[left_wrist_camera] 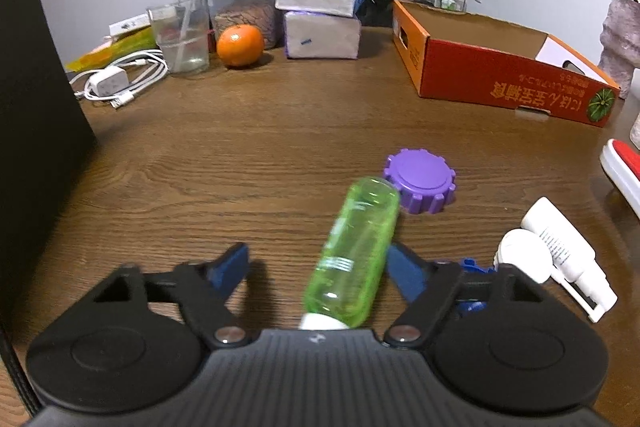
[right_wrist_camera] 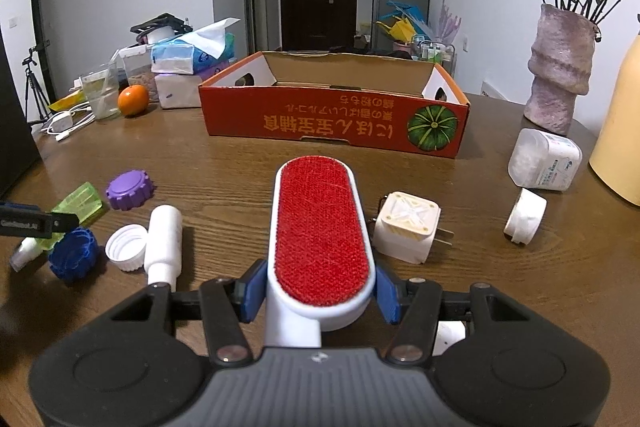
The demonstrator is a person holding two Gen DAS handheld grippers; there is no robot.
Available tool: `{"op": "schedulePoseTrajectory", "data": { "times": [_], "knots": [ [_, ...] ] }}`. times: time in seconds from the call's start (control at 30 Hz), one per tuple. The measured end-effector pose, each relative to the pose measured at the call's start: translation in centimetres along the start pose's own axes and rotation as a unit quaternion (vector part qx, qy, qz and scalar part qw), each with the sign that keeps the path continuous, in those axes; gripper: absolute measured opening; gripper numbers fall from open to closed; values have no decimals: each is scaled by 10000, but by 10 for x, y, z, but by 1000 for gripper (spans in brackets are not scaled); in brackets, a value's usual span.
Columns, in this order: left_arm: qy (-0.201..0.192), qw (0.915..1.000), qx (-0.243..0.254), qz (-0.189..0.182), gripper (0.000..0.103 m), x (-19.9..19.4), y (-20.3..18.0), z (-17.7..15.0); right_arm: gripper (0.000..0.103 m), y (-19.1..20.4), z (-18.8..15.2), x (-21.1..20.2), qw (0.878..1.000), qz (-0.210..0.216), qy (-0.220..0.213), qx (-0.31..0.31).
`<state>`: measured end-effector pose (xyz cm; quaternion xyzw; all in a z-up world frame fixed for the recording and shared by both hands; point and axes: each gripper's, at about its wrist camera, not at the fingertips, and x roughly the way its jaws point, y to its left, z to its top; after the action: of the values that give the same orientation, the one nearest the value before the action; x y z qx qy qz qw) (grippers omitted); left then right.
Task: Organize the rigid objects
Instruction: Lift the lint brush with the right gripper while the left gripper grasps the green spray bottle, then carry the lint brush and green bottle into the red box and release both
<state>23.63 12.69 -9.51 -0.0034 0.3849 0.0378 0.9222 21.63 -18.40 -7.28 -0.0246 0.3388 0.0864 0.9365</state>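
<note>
My view, left to right, across the brown wood-grain table [right_wrist_camera: 248,163]: cables and an orange [right_wrist_camera: 133,100] at the far left; my left gripper [left_wrist_camera: 318,263], jaws part-closed around the green bottle [left_wrist_camera: 356,251] — only the right pad touches it, no firm clench; centre, my right gripper [right_wrist_camera: 320,293] clamped on the red lint brush [right_wrist_camera: 320,231]; behind, the orange cardboard box [right_wrist_camera: 336,123], a dark door; far right, a vase [right_wrist_camera: 558,71] of roses.

Orange cardboard box [right_wrist_camera: 334,119] toward wooden table's [right_wrist_camera: 240,163] far edge; purple ridged plastic cap [right_wrist_camera: 130,189] before it leftward, white square plug adapter [right_wrist_camera: 406,227] rightward.
</note>
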Motion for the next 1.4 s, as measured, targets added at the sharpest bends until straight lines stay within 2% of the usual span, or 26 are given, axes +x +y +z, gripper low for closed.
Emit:
{"op": "schedulePoseTrajectory", "data": {
  "times": [0.07, 0.1, 0.2, 0.67, 0.97, 1.4],
  "knots": [
    [25, 10000, 14, -78, 55, 2, -1, 0, 55, 1, 1, 1, 10000, 10, -5, -14],
    [0, 10000, 38, -82, 44, 2, -2, 0, 55, 1, 2, 1, 10000, 15, -9, -18],
    [-1, 9998, -9, -187, 32, 1, -2, 2, 55, 1, 4, 2, 10000, 26, -25, -12],
    [2, 9997, -232, -97, 32, -9, -8, 9, 55, -4, 20, -1, 9996, 185, -210, -13],
    [-207, 9993, -304, 19, 32, -25, -20, 21, 55, -15, 26, -5, 9990, 290, -346, -25],
    [-657, 9976, -227, -22, 32, -53, -48, 41, 55, -35, 37, -14, 9976, 301, -612, 95]
  ]
}}
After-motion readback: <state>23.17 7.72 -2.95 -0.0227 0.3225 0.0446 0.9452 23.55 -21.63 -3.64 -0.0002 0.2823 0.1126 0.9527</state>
